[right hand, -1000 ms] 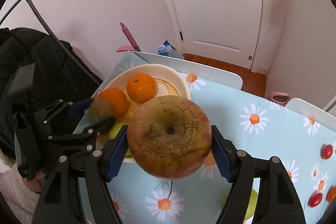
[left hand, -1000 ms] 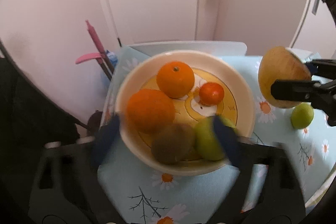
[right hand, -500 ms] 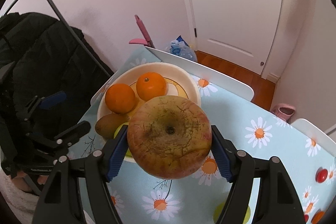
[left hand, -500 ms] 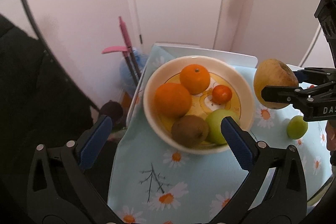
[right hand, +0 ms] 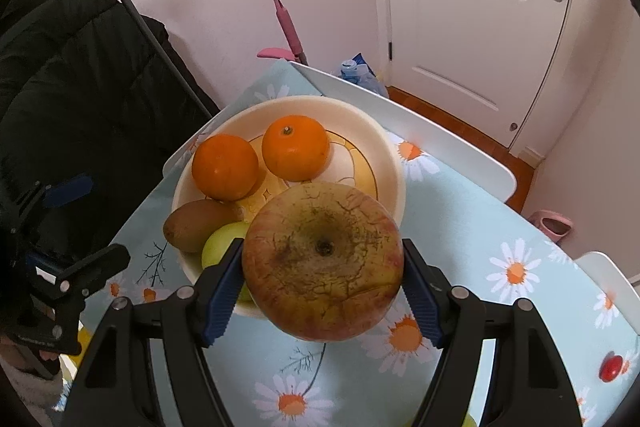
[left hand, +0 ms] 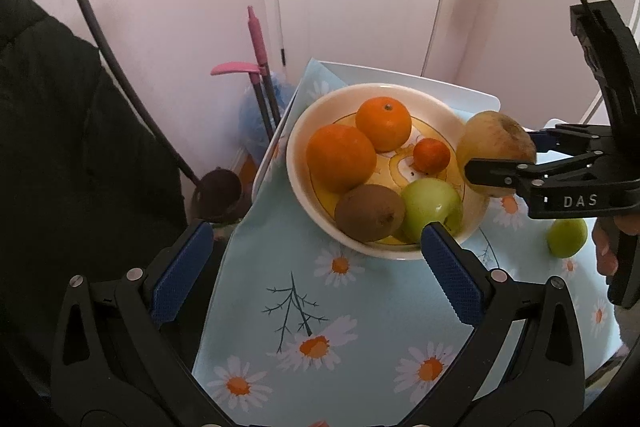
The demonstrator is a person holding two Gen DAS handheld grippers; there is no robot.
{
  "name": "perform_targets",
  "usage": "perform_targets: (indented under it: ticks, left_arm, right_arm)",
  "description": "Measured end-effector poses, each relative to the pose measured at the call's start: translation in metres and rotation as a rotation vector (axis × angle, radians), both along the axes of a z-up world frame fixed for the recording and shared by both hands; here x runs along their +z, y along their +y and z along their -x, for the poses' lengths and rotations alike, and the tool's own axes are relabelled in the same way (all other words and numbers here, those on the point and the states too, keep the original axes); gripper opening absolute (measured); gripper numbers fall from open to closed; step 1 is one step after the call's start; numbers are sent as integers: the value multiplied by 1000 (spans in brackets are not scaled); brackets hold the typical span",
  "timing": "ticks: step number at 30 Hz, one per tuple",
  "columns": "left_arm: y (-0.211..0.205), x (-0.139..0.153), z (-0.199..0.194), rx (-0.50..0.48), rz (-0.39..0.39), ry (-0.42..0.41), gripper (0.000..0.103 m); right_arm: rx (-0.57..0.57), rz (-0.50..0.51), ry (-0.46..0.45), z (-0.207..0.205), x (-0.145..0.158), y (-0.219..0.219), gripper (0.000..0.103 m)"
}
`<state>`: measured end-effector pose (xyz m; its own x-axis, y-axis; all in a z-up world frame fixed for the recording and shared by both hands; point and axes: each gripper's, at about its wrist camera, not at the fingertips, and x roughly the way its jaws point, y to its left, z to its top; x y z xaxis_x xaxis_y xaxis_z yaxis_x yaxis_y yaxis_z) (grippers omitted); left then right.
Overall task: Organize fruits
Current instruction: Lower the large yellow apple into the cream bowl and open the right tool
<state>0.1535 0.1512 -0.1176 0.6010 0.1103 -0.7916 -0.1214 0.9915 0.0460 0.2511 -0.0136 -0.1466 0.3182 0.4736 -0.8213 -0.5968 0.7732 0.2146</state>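
A cream bowl (left hand: pixel 308 115) (right hand: pixel 394 163) on the daisy tablecloth holds two oranges (left hand: pixel 340 157) (right hand: pixel 224 166), a small tangerine (left hand: pixel 431 155), a kiwi (left hand: pixel 369 213) (right hand: pixel 196 225) and a green apple (left hand: pixel 432 205). My right gripper (right hand: pixel 323 265) is shut on a large russet apple (right hand: pixel 322 267) (left hand: pixel 495 151) and holds it above the bowl's near right rim. My left gripper (left hand: pixel 316 267) is open and empty, in front of the bowl over the cloth.
A small green fruit (left hand: pixel 567 237) lies on the cloth right of the bowl. Small red fruits (right hand: pixel 611 367) lie at the far right. A black coat (left hand: pixel 60 147) hangs left of the table. A pink-handled broom (left hand: pixel 256 43) leans by the wall. The table's left edge is close to the bowl.
My left gripper has pulled back from the bowl and stands open. My right gripper has carried the large apple closer to the bowl's rim.
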Motion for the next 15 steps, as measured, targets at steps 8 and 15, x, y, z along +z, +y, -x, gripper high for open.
perform_targets:
  ticks: [8,15]
  left_arm:
    - [4,-4,-2,4,10,3,103]
    - [5,1,2,-8,11,1,103]
  right_arm:
    - [-27,-30,30,-6,-9,11,70]
    - [-95,-137,-19,-1,11,-4,103]
